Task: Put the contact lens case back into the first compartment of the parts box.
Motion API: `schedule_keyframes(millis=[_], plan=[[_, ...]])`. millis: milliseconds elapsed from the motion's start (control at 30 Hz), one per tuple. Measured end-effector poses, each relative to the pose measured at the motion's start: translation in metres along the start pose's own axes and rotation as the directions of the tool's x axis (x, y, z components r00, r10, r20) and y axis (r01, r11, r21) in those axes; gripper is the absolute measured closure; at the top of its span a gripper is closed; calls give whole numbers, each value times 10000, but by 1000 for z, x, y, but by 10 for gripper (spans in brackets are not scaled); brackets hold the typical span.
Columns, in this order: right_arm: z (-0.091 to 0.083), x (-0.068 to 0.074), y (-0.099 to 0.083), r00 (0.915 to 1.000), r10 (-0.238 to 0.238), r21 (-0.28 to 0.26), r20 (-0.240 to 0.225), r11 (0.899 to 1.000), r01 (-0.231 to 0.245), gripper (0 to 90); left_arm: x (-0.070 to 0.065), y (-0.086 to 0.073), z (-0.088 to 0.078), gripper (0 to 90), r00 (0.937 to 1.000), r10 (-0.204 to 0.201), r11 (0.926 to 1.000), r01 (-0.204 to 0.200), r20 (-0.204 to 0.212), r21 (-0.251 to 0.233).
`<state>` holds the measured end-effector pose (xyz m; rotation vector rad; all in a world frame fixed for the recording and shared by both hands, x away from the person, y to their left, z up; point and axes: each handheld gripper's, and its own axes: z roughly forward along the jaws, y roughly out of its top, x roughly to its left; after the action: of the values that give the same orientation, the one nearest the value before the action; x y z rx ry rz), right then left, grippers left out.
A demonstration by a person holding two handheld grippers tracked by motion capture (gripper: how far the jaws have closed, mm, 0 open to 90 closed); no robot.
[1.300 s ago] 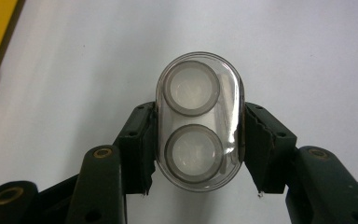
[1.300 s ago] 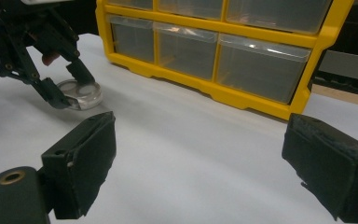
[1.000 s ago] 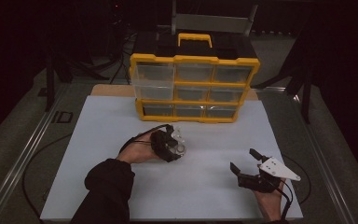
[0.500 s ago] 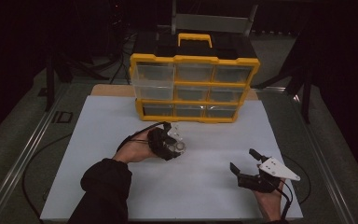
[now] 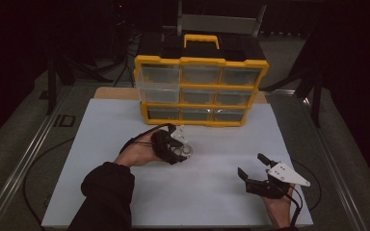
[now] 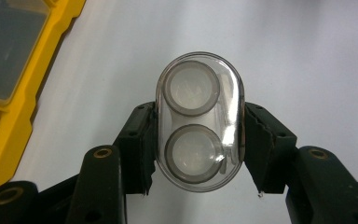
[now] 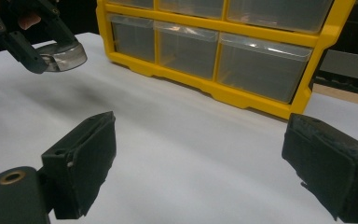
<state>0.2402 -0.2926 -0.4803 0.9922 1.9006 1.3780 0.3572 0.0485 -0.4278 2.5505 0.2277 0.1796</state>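
Note:
My left gripper (image 5: 182, 150) is shut on a clear oval plastic case (image 6: 199, 121) with two round compartments; its pads press the case's long sides. It hangs over the white mat (image 5: 125, 125), just in front of the yellow drawer organizer (image 5: 200, 89). From the right gripper view the same case (image 7: 65, 56) and the left gripper (image 7: 37, 46) show at the upper left, a little above the mat. My right gripper (image 5: 253, 166) rests near the mat's front right, jaws wide open with nothing between them (image 7: 205, 154).
The organizer (image 7: 223, 51) has rows of clear drawers, a black top and a yellow handle (image 5: 200, 38); it stands at the mat's far edge. A metal rail (image 5: 26, 159) runs along the table's left side. Bare mat lies between the two grippers.
The left gripper, still gripping the case, has edged slightly farther from the person, toward the organizer. The right gripper has kept still.

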Motion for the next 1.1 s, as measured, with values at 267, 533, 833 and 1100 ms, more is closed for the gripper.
schedule_keyframes(millis=[267, 533, 833, 1100], plan=[[0, 0, 0, 10000, 9, 14, 9, 10000, -9, 99, 1, 0, -5, 496, 10000, -4, 9999, 3, -52, -120], [0, 0, 0, 10000, -1, 10, 9, 10000, 1, 98, 2, -1, -11, 496, 9999, -39, 9998, 37, -95, -214], [0, 1, 0, 10000, -21, 23, -14, 10000, 21, 98, 3, 0, -16, 497, 9999, -3, 9996, -2, -173, -266], [0, 1, 0, 10000, -22, 29, 12, 10000, 21, 99, 2, 1, -20, 497, 9998, 33, 9995, -39, -211, -306]])
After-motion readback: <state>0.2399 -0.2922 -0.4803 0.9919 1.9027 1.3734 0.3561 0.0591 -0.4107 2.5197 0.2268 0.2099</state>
